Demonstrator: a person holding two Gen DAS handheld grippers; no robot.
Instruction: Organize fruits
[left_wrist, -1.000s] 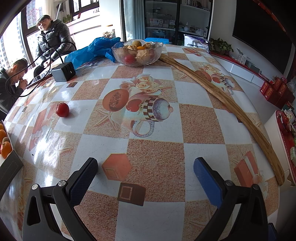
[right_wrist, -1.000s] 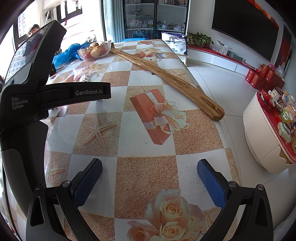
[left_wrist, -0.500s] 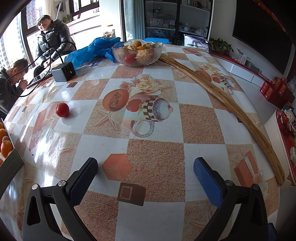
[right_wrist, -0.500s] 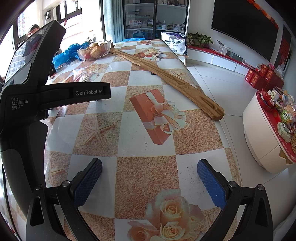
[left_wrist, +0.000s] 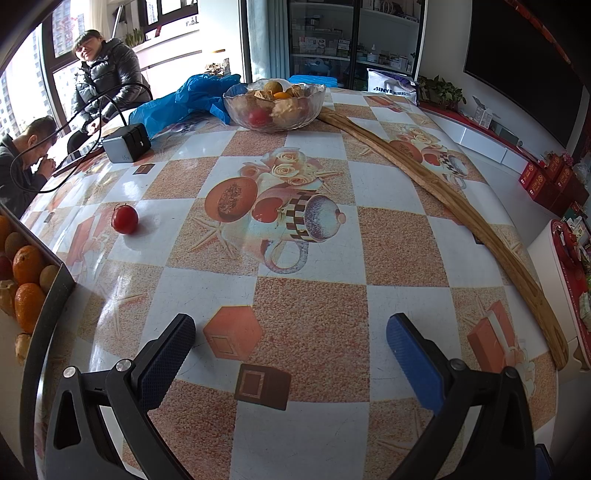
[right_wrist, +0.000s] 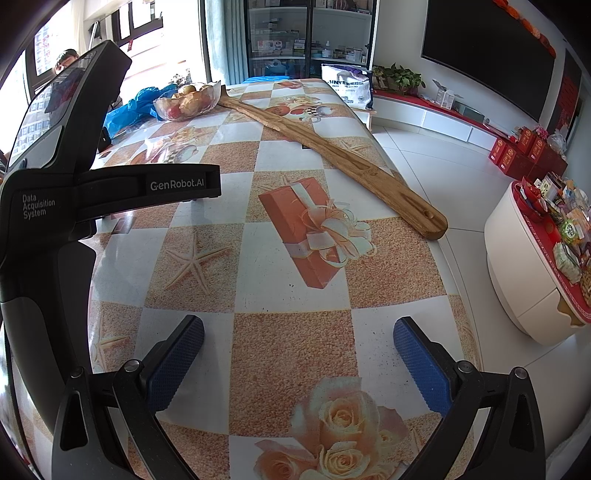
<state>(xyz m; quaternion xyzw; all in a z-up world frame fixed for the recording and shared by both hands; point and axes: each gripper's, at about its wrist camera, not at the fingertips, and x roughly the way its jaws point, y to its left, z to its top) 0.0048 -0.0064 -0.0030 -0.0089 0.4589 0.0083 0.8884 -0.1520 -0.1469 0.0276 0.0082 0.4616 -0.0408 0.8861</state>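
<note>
Nearest, the left gripper (left_wrist: 290, 354) hangs low over the patterned worktop (left_wrist: 399, 251) with its blue-padded fingers (left_wrist: 413, 363) spread wide and nothing between them. The right gripper (right_wrist: 297, 358) sits the same way beside it, fingers apart and empty. Off to the left edge, a dark box (left_wrist: 51, 295) holds oranges and other fruit. Further on, a single red fruit (left_wrist: 125, 219) lies alone on the worktop, well apart from both grippers. A long wooden board (left_wrist: 443, 192) runs along the right side. At the far end stands a glass bowl (left_wrist: 274, 106) filled with mixed fruit, with a blue plastic bag (left_wrist: 184, 99) just beside it.
</note>
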